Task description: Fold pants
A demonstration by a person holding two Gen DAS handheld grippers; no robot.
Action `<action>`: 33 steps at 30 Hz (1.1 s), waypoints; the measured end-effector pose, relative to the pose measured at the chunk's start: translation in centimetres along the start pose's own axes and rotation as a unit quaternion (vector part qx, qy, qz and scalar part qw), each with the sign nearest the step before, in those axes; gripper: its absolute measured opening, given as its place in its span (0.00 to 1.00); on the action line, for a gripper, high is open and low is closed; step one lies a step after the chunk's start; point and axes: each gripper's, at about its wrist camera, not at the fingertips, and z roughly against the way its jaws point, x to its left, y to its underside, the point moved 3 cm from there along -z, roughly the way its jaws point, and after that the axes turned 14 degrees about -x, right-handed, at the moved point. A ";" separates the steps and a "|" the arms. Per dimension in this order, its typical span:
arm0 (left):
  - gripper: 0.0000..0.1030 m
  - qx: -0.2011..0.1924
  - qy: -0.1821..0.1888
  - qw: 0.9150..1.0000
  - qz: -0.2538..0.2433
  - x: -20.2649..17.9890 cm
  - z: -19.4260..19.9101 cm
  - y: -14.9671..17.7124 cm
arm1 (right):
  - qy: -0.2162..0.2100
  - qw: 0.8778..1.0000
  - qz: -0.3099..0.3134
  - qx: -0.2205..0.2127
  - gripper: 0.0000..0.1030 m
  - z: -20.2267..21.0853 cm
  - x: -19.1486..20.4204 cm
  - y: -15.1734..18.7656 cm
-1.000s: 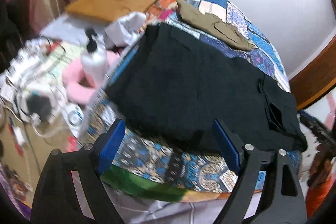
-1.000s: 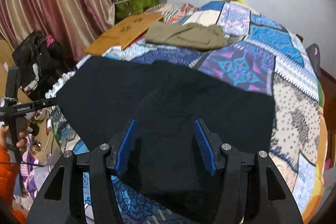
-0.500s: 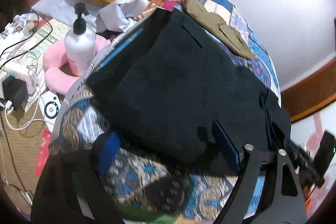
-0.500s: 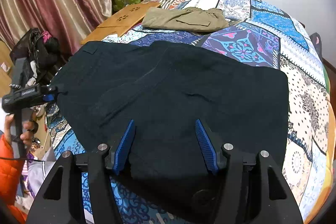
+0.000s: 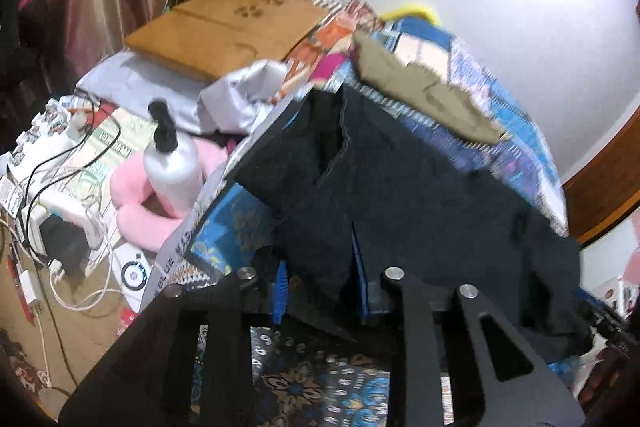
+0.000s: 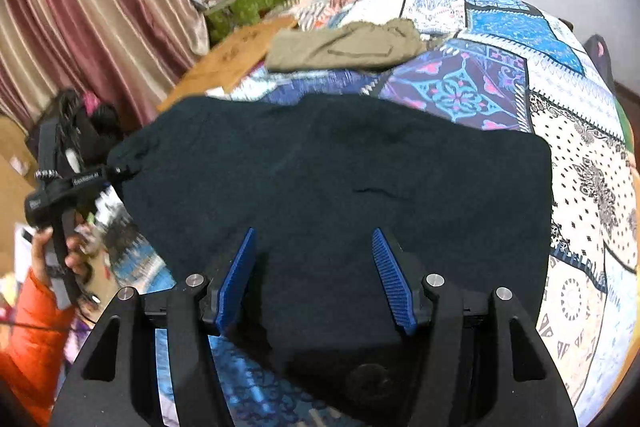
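The black pants (image 6: 340,187) are spread across the near part of the patchwork quilt (image 6: 580,187), and every other place is given here from them. At their left end the left gripper (image 5: 320,291) is closed on a fold of the dark cloth: fabric is seen pinched between its blue pads, and a seamed edge is lifted and creased just beyond them, with the left hand (image 6: 60,259) and an orange sleeve visible beside that same end in the right wrist view. Over the near edge of the pants the right gripper (image 6: 314,279) is held with its jaws apart and nothing between them; whether its tips touch the cloth cannot be told. Beyond the far edge of the pants a khaki garment (image 6: 344,47) is lying on the quilt, apart from them, and off their left end, below the bed, a white pump bottle (image 5: 172,163) is standing against a pink cushion (image 5: 148,203). The step in hand is judged to be the taking up of one end for the first fold, with little of the task done, since the pants are mostly flat and unfolded. For the next move, the near edge would probably need to be gripped by the right gripper too, so that both corners can be carried together over the rest of the cloth; if only one is lifted, a skewed fold is likely.
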 end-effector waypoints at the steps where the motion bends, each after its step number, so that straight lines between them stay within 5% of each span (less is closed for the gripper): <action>1: 0.24 -0.008 0.005 1.000 -0.006 -0.5 0.6 -0.6 | -0.003 1.000 -0.002 -0.005 0.55 0.3 0.1 -0.2; 9: 0.19 -0.056 0.053 0.994 -0.080 -6.9 3.8 -4.3 | 0.005 1.000 0.017 0.014 0.55 -0.7 0.0 1.1; 18: 0.18 -0.104 0.125 0.973 -0.164 -16.3 7.7 -6.4 | 0.002 1.000 0.001 -0.011 0.55 1.8 -1.0 0.3; 24: 0.18 -0.108 0.181 0.955 -0.208 -22.9 8.9 -5.7 | 0.050 0.997 -0.031 -0.054 0.55 6.3 -5.2 0.0; 28: 0.18 -0.097 0.218 0.944 -0.228 -27.2 8.9 -4.2 | 0.113 0.992 -0.029 -0.039 0.55 7.5 -8.2 2.2; 33: 0.17 -0.070 0.262 0.928 -0.254 -32.1 8.7 -1.0 | 0.102 0.993 -0.060 -0.029 0.56 6.9 -9.5 4.6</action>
